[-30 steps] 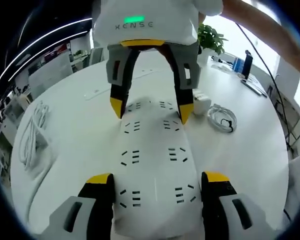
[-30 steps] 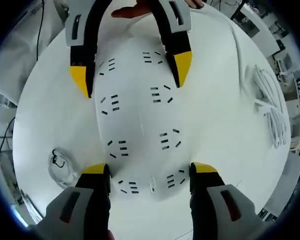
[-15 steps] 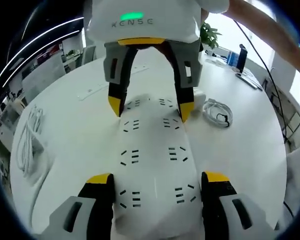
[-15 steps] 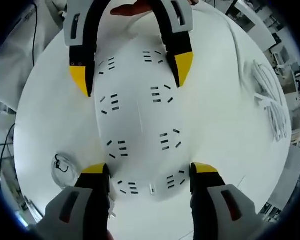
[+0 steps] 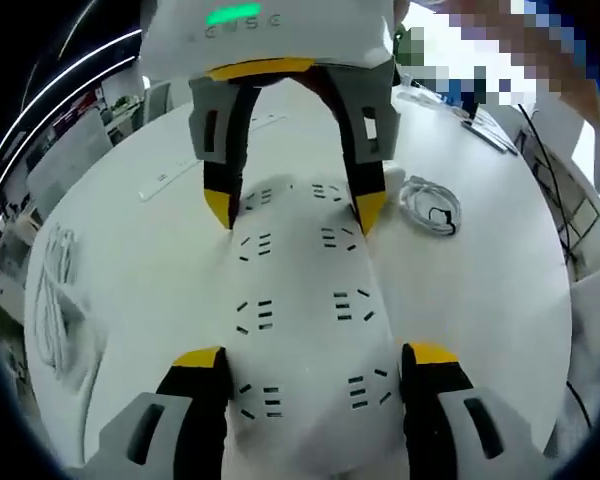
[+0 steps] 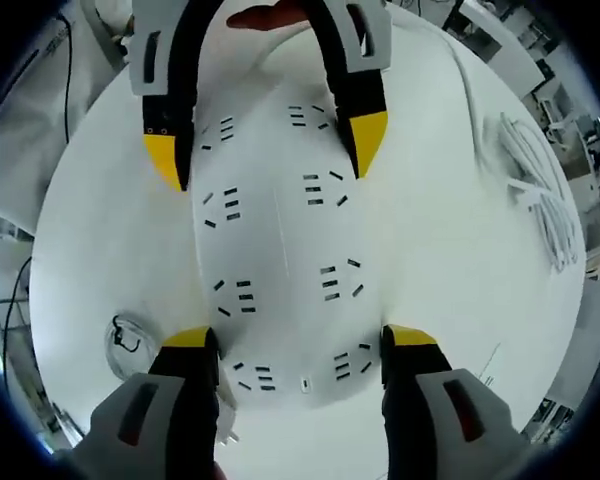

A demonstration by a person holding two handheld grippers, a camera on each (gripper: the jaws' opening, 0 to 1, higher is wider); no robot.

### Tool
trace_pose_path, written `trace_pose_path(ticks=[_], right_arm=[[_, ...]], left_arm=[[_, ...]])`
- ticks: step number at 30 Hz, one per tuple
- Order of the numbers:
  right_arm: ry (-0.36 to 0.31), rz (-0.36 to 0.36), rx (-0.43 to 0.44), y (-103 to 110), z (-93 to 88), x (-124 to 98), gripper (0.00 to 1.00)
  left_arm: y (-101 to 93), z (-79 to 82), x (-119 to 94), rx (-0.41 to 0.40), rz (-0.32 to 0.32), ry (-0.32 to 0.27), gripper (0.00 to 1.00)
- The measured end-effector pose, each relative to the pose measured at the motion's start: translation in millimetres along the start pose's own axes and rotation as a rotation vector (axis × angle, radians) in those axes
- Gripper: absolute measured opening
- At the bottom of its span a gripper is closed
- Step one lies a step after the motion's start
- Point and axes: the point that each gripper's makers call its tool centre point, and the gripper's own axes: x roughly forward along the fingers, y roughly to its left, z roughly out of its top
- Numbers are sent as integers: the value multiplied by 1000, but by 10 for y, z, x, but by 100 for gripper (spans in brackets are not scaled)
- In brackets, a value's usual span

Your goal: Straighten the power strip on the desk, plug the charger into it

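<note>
Jaws of both grippers straddle the power strip [image 5: 305, 320] at opposite ends, pressed against its long sides, prob. to square it up. Left gripper [image 5: 315, 375] holds the near end, right gripper [image 5: 292, 208] the far end. Strip lies flat on desk [image 5: 480, 290]. Charger w/ coiled cable [image 5: 430, 205] sits just right of it, not yet plugged in.

My left gripper [image 5: 313, 358] has grey jaw bodies ending in black fingers with yellow tips, each grey shell cut by a dark slot. My right gripper [image 6: 298, 340] is built the same: grey housings, black inner faces, yellow caps. Seen across from the left one, the right gripper carries a white housing above its jaws with a glowing green bar and faint grey lettering. One of its grey jaws bears a small white rectangular mark.
</note>
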Motion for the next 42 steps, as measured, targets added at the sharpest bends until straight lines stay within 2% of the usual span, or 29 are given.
trace_pose_path(ticks=[4,10,17,30,42], right_arm=[[6,1,4,-3,0,2,65],[-2,6,16,-5,4,0,65],[-20,10,45,-6,10,1,65],[-42,4,86,-55,-13,4,65],[-51,-6,154,-33,-24,4,65]], left_arm=[[3,6,6,32,-18,59,71],[18,-22,-8,71,-35,115,71],[55,-25,-10,114,-53,151,71],[94,-17,-2,152,-77,134,71],[119,0,-7,194,-125,76,71]])
